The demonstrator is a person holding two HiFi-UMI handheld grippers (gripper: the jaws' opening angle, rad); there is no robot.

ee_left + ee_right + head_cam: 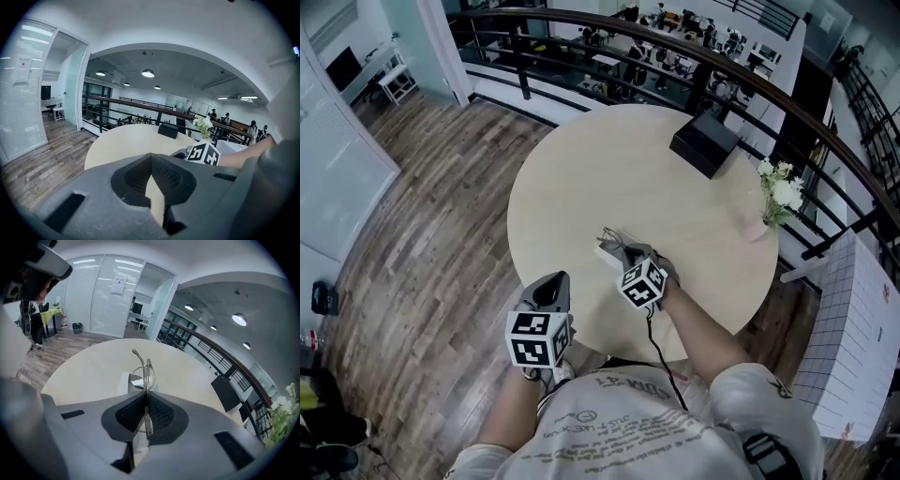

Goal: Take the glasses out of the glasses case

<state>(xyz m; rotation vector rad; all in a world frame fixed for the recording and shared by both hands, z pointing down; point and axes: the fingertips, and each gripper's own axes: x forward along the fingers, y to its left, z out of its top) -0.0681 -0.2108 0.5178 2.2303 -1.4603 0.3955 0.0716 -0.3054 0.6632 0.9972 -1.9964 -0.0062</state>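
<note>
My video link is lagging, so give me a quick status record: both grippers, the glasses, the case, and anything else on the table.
right gripper: shut on the glasses, gripping the frame
glasses: upright, sticking out past the jaws, over the case; cannot tell if they are fully clear of it
glasses case: white, on the round table
left gripper: shut, empty, at the table's near edge
other items: black box on the far side; white flowers at the right edge
</note>
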